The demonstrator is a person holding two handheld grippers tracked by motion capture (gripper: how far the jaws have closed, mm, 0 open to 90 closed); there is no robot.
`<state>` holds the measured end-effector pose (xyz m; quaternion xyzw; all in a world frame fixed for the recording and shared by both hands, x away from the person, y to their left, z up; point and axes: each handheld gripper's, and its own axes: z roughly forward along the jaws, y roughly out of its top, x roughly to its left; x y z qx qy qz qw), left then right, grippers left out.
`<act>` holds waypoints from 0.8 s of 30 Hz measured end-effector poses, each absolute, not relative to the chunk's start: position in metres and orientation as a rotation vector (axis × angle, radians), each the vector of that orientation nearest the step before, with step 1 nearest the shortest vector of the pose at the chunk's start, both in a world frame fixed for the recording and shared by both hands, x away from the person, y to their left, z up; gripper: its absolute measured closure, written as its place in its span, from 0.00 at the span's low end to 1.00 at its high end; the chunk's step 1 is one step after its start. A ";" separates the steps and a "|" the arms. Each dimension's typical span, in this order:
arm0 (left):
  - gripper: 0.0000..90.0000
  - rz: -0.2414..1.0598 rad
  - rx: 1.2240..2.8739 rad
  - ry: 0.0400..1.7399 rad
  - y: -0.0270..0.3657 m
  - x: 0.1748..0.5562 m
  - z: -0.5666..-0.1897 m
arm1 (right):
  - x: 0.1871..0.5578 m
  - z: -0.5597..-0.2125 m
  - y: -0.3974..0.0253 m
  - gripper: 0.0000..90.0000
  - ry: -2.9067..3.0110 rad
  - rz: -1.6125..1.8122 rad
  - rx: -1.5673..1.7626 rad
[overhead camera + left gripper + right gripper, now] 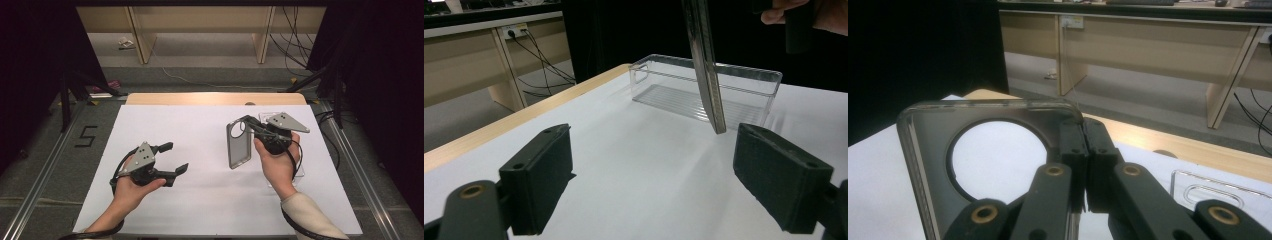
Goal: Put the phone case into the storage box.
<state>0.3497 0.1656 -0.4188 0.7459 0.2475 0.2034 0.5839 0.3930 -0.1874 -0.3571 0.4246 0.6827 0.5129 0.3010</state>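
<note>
Reading "5" point(87, 136) beside table point(200, 150)

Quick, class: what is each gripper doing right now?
Left gripper: open, holding nothing.
Right gripper: shut on the phone case, lifted off the table.

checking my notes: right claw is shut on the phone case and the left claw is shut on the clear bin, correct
Not quite. The left claw is open and holds nothing; the left gripper view shows its jaws wide apart over bare table, with the clear bin farther off and untouched. The rest stands: the right claw is shut on the phone case.
</note>
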 end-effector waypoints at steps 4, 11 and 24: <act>0.18 0.474 1.742 0.580 0.165 0.350 -0.420 | 0.394 -0.356 -0.190 0.99 1.804 1.361 1.131; 0.18 0.477 1.746 0.584 0.166 0.352 -0.421 | 0.396 -0.353 -0.196 0.99 1.787 1.363 1.139; 0.18 0.478 1.751 0.584 0.167 0.352 -0.422 | 0.398 -0.348 -0.205 0.99 1.757 1.365 1.162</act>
